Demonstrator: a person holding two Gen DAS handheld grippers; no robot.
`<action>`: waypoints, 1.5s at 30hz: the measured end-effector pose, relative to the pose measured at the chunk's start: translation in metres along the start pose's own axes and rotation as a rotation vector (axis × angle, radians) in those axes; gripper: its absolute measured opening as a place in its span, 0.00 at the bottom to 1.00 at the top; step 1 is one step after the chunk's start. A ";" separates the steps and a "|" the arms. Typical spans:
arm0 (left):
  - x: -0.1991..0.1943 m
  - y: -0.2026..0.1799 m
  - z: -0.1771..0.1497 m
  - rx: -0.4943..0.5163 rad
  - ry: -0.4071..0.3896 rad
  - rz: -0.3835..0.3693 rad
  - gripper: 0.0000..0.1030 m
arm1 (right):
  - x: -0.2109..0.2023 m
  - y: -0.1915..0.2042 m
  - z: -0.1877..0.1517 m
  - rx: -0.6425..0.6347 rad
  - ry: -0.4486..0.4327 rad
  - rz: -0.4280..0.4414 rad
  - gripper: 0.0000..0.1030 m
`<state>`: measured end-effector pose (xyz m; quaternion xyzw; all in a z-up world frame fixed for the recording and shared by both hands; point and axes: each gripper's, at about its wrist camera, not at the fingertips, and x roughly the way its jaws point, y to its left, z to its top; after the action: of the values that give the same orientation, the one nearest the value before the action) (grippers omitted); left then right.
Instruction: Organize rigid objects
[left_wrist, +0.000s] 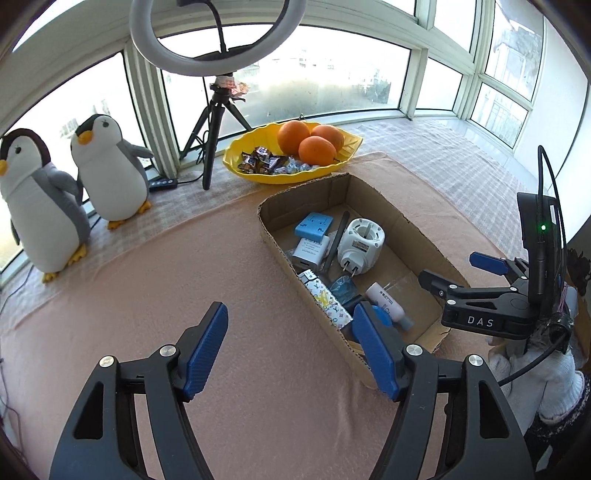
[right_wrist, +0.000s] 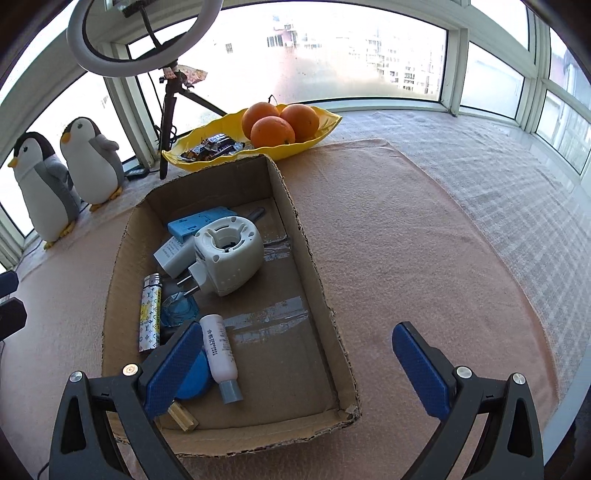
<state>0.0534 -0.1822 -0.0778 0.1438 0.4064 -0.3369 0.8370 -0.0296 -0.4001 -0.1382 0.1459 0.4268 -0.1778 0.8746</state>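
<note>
- cardboard box (right_wrist: 314, 258): open-topped, on the pink cloth (right_wrist: 406, 240), its far end just beside the yellow dish (right_wrist: 325, 127).
- white plug-in device (right_wrist: 229, 254): mid-box, prongs toward the near end.
- blue block (right_wrist: 199, 221) and white adapter (right_wrist: 171, 256): far-left part of the box, just beside the device.
- patterned lighter (right_wrist: 149, 317): along the box's left wall.
- clear blue piece (right_wrist: 179, 308): just beside the lighter.
- small white bottle (right_wrist: 218, 350), grey cap: near-left part of the box, next to a blue disc (right_wrist: 195, 376); a wooden piece (right_wrist: 181, 415) in the near-left corner.
- left gripper (left_wrist: 291, 347): jaws apart, nothing between them, above the cloth and the box's left wall.
- right gripper (right_wrist: 295, 369): jaws wide apart, empty, above the box's near end.
- oranges (right_wrist: 280, 123) and wrapped sweets in the dish.
- two plush penguins (right_wrist: 70, 173) at the cloth's far-left edge, by the window.
</note>
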 end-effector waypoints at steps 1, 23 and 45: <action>-0.004 0.000 -0.001 -0.007 -0.009 0.010 0.69 | -0.007 0.002 0.000 -0.002 -0.006 0.011 0.98; -0.048 0.000 -0.025 -0.061 -0.099 0.108 0.78 | -0.112 0.041 -0.008 -0.045 -0.134 0.043 0.98; -0.049 -0.005 -0.026 -0.050 -0.084 0.101 0.78 | -0.114 0.042 -0.010 -0.048 -0.134 0.030 0.98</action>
<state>0.0129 -0.1506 -0.0558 0.1290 0.3716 -0.2900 0.8725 -0.0836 -0.3370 -0.0492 0.1190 0.3692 -0.1640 0.9070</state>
